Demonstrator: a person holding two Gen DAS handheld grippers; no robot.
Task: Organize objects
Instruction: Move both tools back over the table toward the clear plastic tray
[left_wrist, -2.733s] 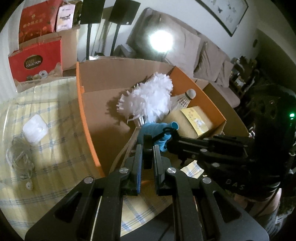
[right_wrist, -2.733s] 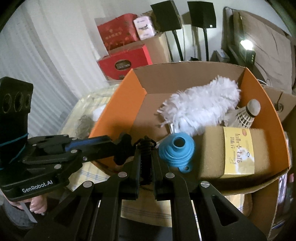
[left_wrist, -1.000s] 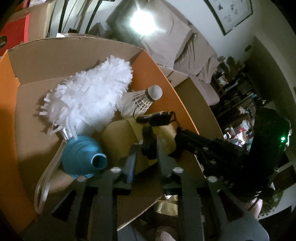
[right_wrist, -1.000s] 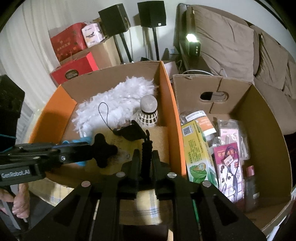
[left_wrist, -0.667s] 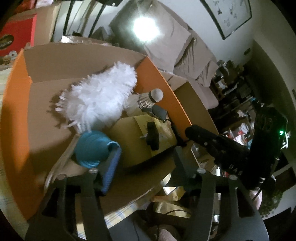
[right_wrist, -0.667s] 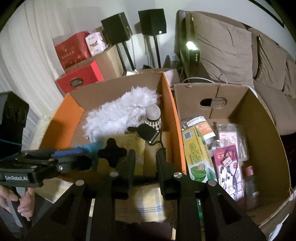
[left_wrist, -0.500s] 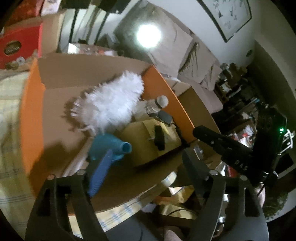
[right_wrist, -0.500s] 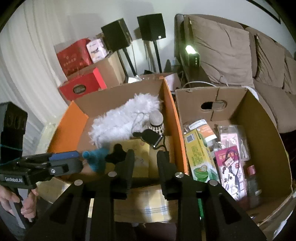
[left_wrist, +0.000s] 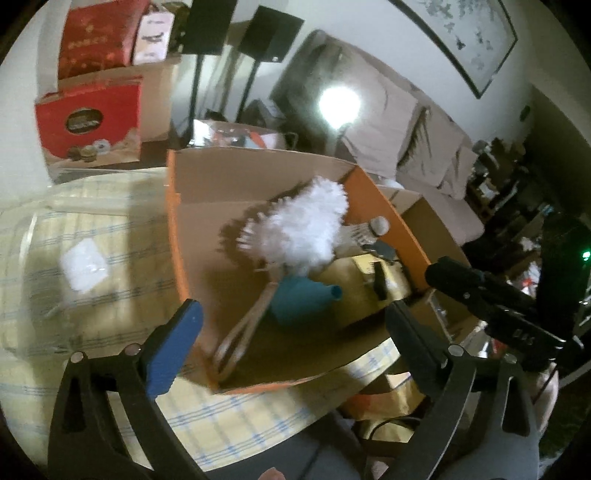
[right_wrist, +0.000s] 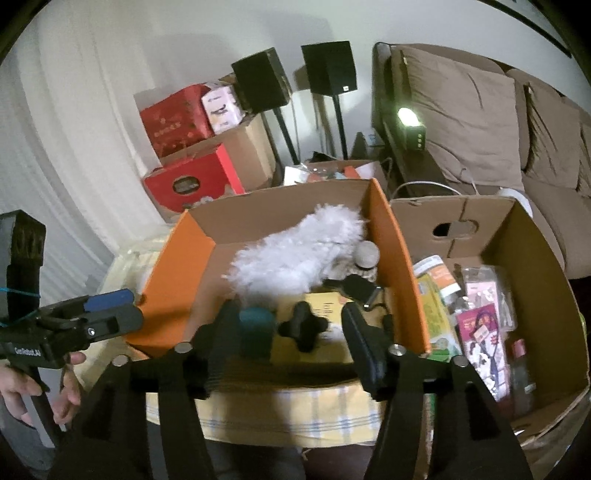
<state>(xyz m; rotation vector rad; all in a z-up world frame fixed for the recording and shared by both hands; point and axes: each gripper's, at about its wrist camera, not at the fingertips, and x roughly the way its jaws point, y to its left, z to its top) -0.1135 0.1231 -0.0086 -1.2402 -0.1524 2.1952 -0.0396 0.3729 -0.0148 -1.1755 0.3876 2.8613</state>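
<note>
Spreading wide in the left wrist view, the jaws of the left gripper (left_wrist: 288, 343) are opening with nothing pinched between them; they frame the near wall of the orange-sided box (left_wrist: 173, 229), which stands on a bench covered with a checked cloth (left_wrist: 74, 258). The right gripper (right_wrist: 288, 332) likewise has its jaws opening and empty, poised above the box's near edge. Just beyond both pairs of jaws, inside the box and apart from them, a black cross-shaped piece (right_wrist: 303, 326) lies on a tan sponge pad (right_wrist: 325, 306) with a yellow label, and a small black device (right_wrist: 360, 288) on a cord lies just behind it. Beside these lies a blue funnel (left_wrist: 299, 302), its spout pointing to the right in the left wrist view. Farther back lie a white fluffy duster (left_wrist: 299, 229) and a shuttlecock (left_wrist: 369, 229), near the far orange wall. To the right, a second cardboard box (right_wrist: 517, 258) holds packaged goods. Behind stand red cartons (right_wrist: 192, 181), two black speakers (right_wrist: 328, 66) and a sofa (right_wrist: 480, 110).
</note>
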